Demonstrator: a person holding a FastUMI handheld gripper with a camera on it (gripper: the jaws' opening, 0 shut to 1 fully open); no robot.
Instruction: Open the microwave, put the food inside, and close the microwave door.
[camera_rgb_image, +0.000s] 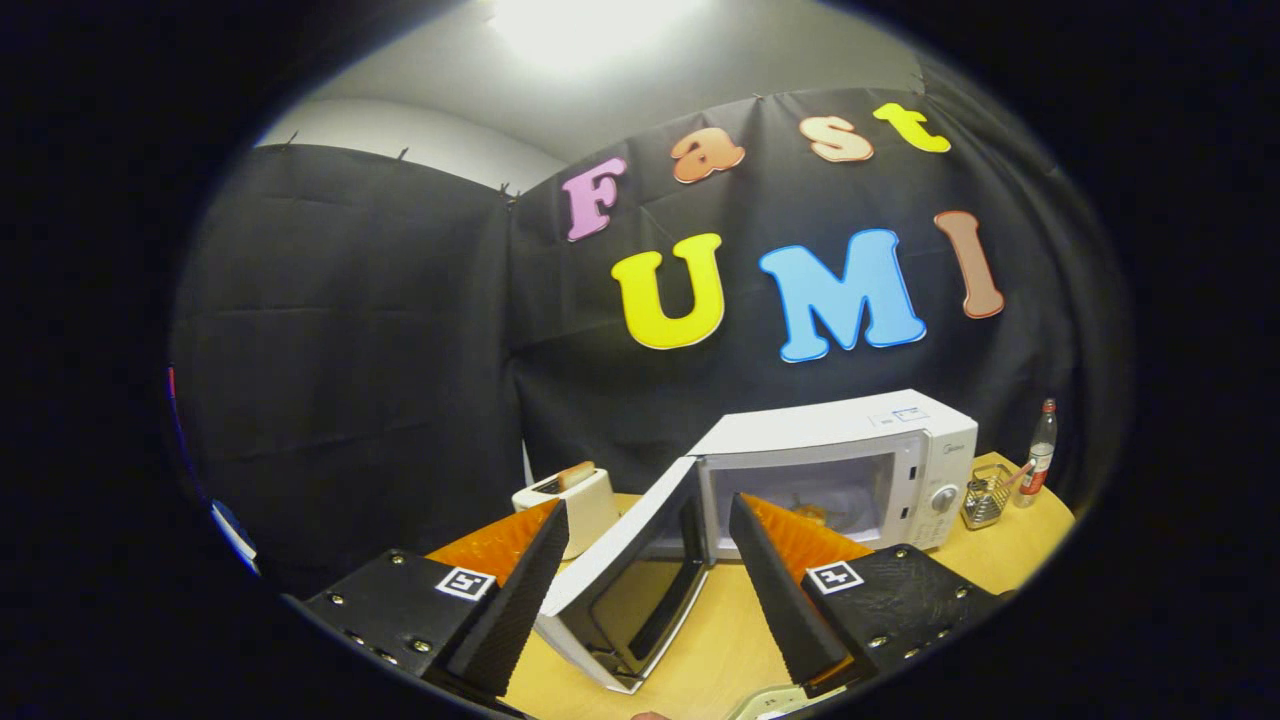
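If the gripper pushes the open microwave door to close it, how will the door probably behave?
The microwave door looks like a stiff panel hinged at one side, so it should swing rather than bend. It stands wide open between the fingers of the open hand-held gripper. The microwave looks bulky, so it probably stays put.

No legible text. White box-shaped microwave (850, 470): small logo above its control dials, too small to read. Clear bottle with red cap (1040, 455), right of the microwave: red label, unreadable.

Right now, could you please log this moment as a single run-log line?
gripper: open, empty | microwave door: swung open, between fingers | microwave: food inside | next: close door
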